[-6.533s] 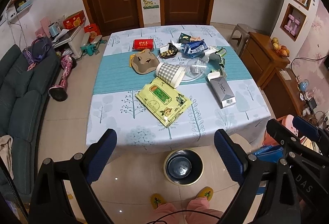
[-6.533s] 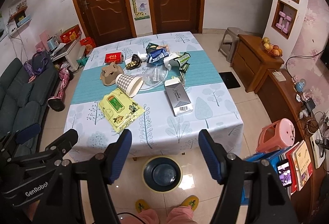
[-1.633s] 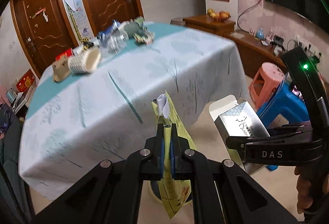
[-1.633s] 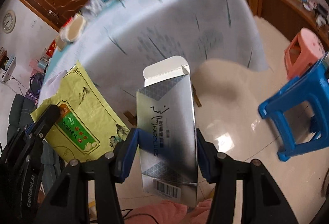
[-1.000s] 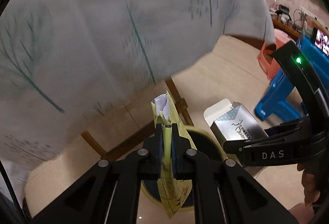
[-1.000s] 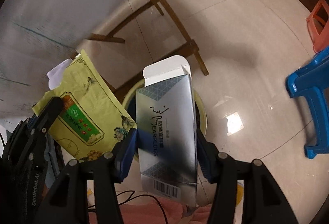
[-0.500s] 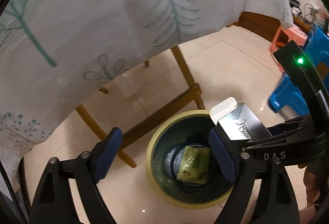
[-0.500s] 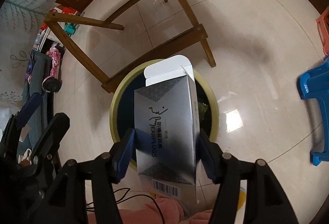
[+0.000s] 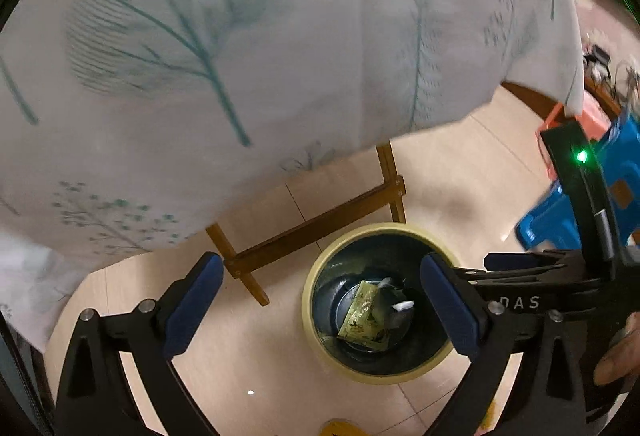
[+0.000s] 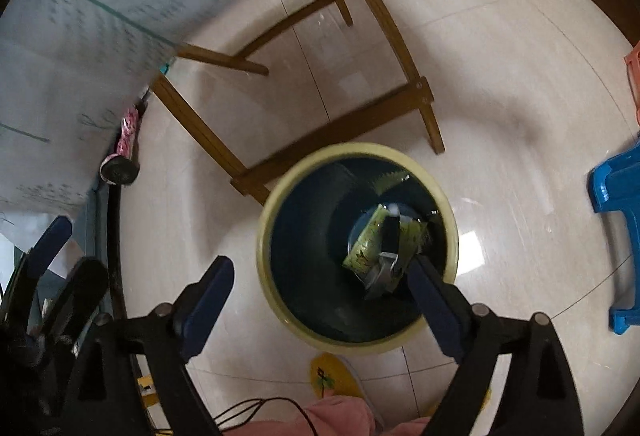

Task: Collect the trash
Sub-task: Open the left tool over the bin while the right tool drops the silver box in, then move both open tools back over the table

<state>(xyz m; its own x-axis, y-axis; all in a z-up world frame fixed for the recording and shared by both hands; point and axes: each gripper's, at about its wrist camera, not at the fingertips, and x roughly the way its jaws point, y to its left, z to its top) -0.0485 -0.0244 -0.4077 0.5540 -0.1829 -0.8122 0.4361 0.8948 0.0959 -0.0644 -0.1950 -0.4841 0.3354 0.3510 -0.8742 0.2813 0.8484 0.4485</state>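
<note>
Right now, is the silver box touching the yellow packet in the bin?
Touching. In the right wrist view the silver box lies across the yellow packet at the bottom of the bin.

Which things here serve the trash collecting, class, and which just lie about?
Job in hand:
round yellow-rimmed dark bin
yellow-green printed packet in it
silver cardboard box in it
open left gripper
open right gripper

Lying about:
blue plastic stool
leaf-print white tablecloth
wooden table frame

Soft indoor light, glare on the floor point(image 10: 472, 240), motion blur, dark fisheye-warped edges.
</note>
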